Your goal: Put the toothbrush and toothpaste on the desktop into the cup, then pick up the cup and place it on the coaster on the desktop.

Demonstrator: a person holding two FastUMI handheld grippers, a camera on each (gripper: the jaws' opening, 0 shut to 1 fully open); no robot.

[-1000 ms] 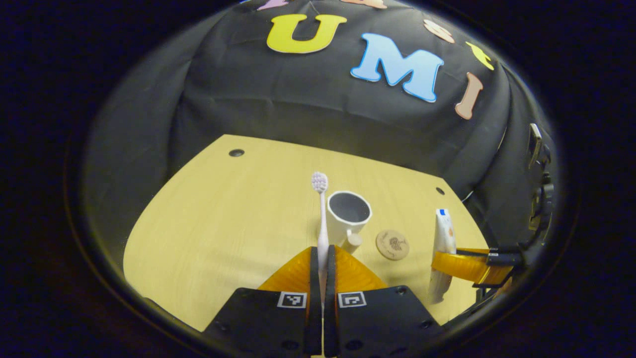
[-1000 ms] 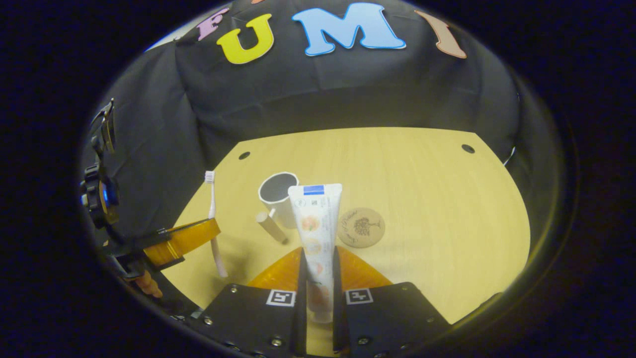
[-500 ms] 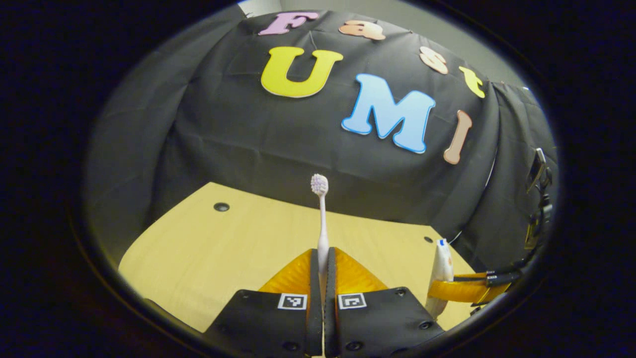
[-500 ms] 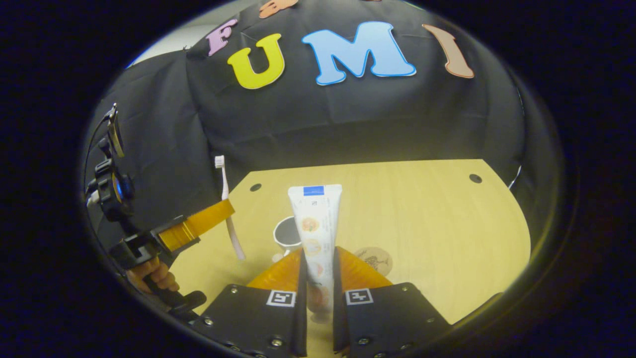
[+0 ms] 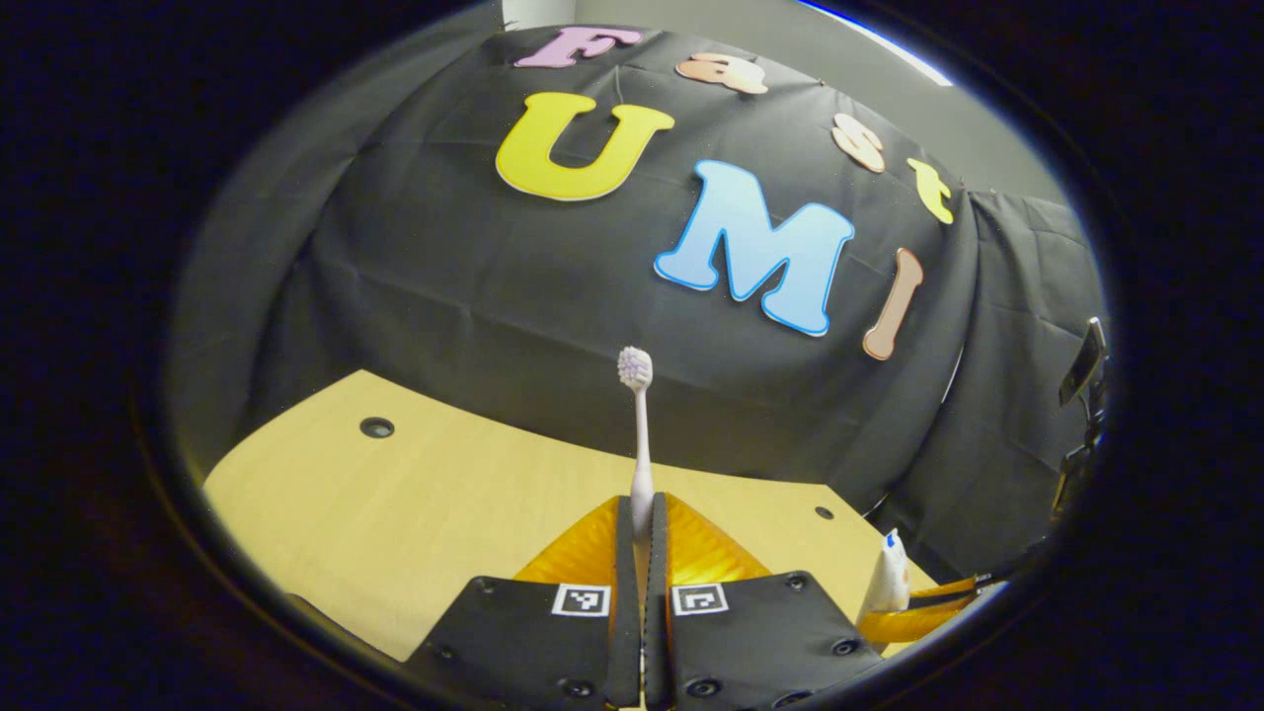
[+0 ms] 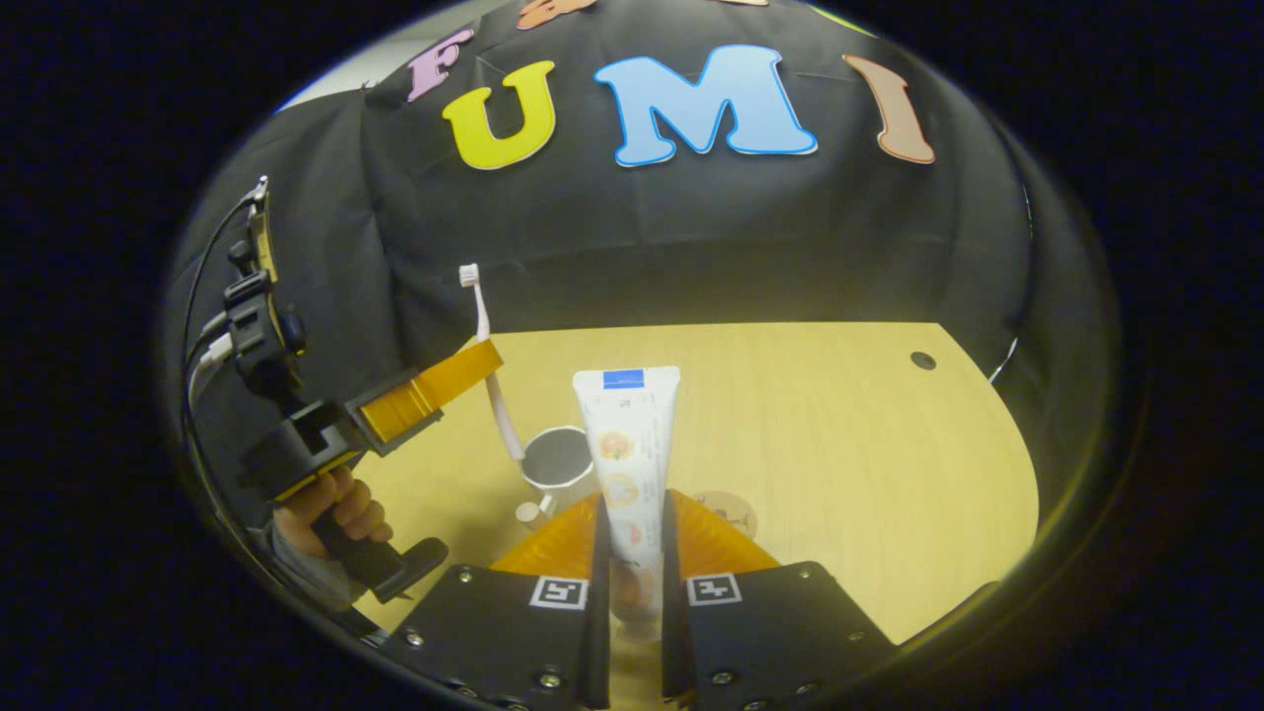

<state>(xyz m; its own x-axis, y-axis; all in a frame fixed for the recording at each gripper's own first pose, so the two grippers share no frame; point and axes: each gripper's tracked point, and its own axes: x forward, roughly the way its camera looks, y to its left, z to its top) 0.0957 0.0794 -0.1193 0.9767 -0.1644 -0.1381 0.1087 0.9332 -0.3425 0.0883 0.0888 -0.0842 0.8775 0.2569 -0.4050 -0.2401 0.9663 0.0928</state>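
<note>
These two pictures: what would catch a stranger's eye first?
Probably the toothbrush standing upright, pinched in the left gripper, and the toothpaste tube clamped in the right gripper. Behind the tube, the cup stands on the wooden desktop, empty as far as its mouth shows.

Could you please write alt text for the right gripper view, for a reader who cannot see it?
The right hand-held gripper clamps an upright toothpaste tube above a wooden desktop. Behind it stand a cup and a coaster. At left, a hand holds the left hand-held gripper, gripping a toothbrush above the cup.
</note>
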